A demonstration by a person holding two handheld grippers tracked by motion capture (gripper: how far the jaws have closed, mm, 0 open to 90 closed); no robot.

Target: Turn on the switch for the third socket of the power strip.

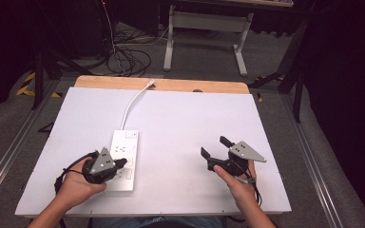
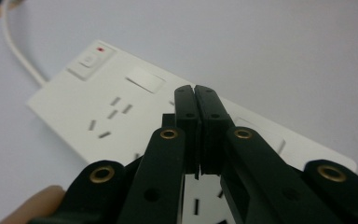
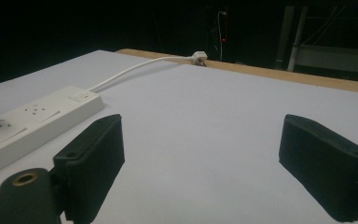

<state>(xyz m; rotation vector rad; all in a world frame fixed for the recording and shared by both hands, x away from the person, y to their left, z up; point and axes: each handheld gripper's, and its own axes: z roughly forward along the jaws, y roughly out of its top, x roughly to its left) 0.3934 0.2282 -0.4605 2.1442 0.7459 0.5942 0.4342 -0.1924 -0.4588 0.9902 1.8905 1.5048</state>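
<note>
A white power strip (image 1: 123,142) lies left of centre on the white table (image 1: 195,118). Its white cable (image 1: 132,103) runs to a plug (image 1: 150,84) at the far wooden edge. My left gripper (image 1: 122,164) hovers over the strip's near half. In the left gripper view that gripper (image 2: 196,95) is shut, its jaws pressed together with nothing between them, above the strip's sockets (image 2: 112,109). A switch with a red light (image 2: 89,60) sits at the strip's far end. My right gripper (image 1: 215,146) stands open to the right over bare table, its jaws wide apart (image 3: 209,158). The strip (image 3: 37,116) lies to its left.
A wooden strip (image 1: 161,84) borders the table's far edge. Beyond it stand a white desk frame (image 1: 204,28) and loose cables on the floor (image 1: 123,57). Metal rails (image 1: 313,161) run along both sides of the table.
</note>
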